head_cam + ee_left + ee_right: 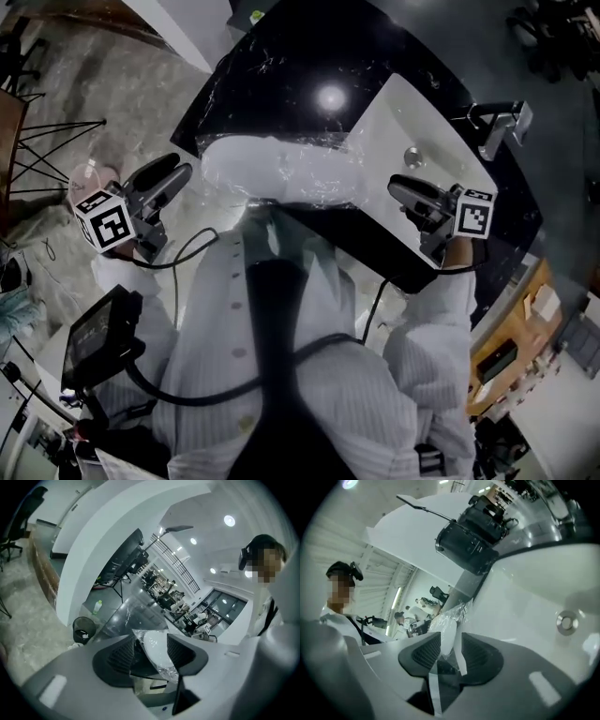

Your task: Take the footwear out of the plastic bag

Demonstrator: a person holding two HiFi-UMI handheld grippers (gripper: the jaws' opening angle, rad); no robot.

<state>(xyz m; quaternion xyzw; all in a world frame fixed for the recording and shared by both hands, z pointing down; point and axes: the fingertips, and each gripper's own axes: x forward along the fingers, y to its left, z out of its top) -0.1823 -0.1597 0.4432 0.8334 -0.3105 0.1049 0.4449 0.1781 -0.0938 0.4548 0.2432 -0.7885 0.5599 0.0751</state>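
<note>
Both ends of the plastic bag [281, 171], lying on the black table [281, 56] beside the sink [412, 117], are flanked. The left hand-held gripper [178, 172] and right hand-held gripper [398, 184] stand with jaws apart around its film, probably to grasp each end. The footwear [246, 157] is only a white blur inside.

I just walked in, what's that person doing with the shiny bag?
A person's left gripper and right gripper sit at the ends of a plastic bag with white footwear inside, lying on the black counter by the sink. Both pairs of jaws stand apart around it. The footwear isn't out yet.
</note>
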